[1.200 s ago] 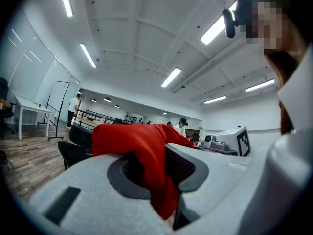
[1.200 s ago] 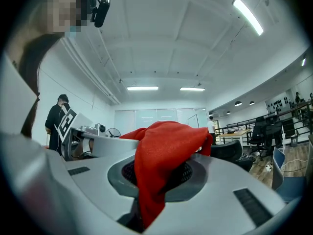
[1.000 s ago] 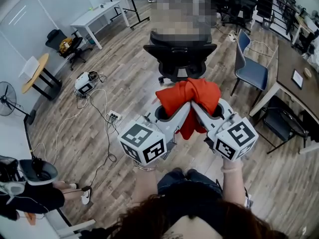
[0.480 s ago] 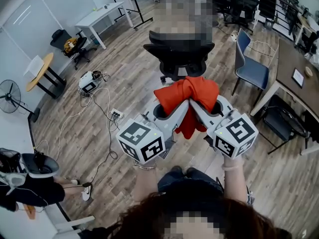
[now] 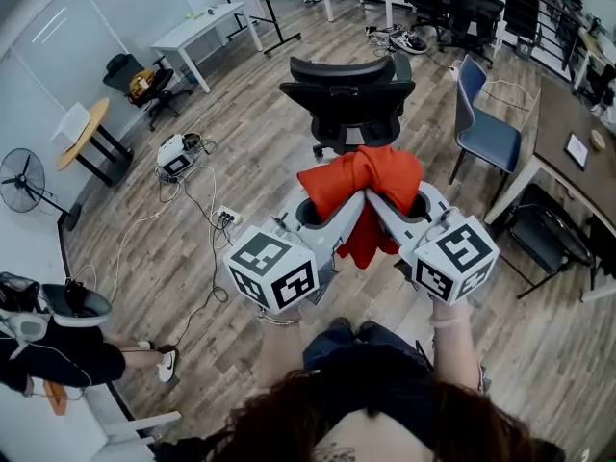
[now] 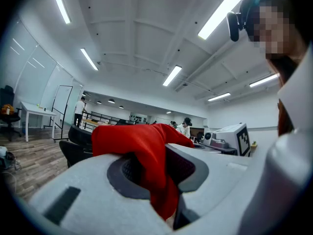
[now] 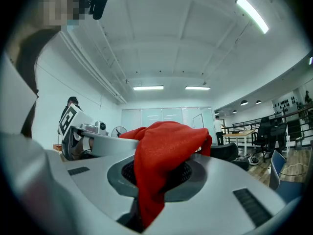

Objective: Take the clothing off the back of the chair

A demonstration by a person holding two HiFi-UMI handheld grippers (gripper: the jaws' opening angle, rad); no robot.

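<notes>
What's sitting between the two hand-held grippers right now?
The red clothing, bunched and clamped by the left hand-held gripper and the right hand-held gripper. The head view shows it best.

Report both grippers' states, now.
Left gripper: shut on the red garment.
Right gripper: shut on the same red garment.

Count: two grippers, one garment, furniture around them

There are two grippers, the left gripper (image 5: 334, 223) and the right gripper (image 5: 398, 221), with one red garment (image 5: 361, 173) between them. Ahead of them is one black office chair (image 5: 348, 99). To their right are one blue chair (image 5: 485, 131) and one brown desk (image 5: 568, 133). To their left are one white table (image 5: 205, 25), one round wooden table (image 5: 77, 135), one fan (image 5: 21, 181) and one power strip (image 5: 223, 221).
</notes>
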